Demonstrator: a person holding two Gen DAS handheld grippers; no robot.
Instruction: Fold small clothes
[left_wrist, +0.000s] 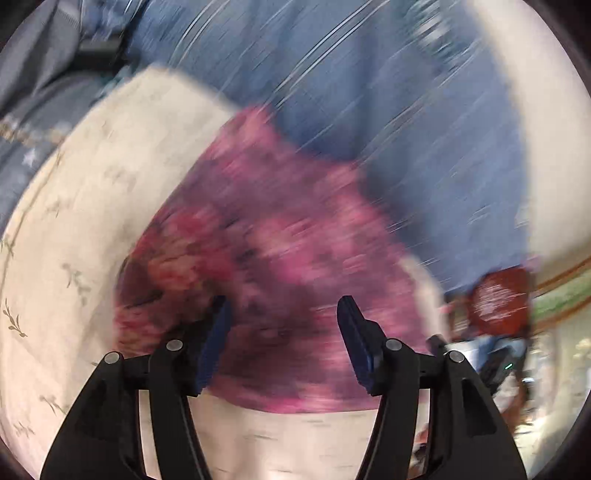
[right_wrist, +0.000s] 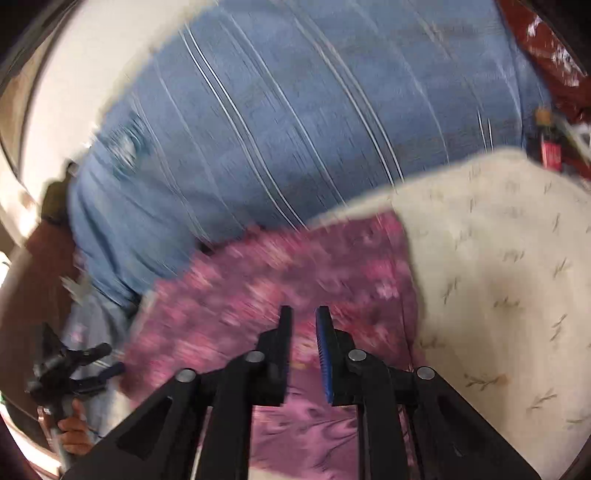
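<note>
Left wrist: left claw (left_wrist: 282, 308) wide open.

Black tongs (left_wrist: 284, 306) – blue ribbed pads (right_wrist: 324, 358), silver pivot screws (left_wrist: 393, 345)

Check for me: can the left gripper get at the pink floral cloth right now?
Probably yes. The left gripper is open directly over the pink floral cloth, with nothing between its fingers and the fabric, though motion blur hides the exact gap.

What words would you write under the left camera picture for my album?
Blurry view: the open left tool hovers over a pink flowery cloth on a cream sheet.
</note>
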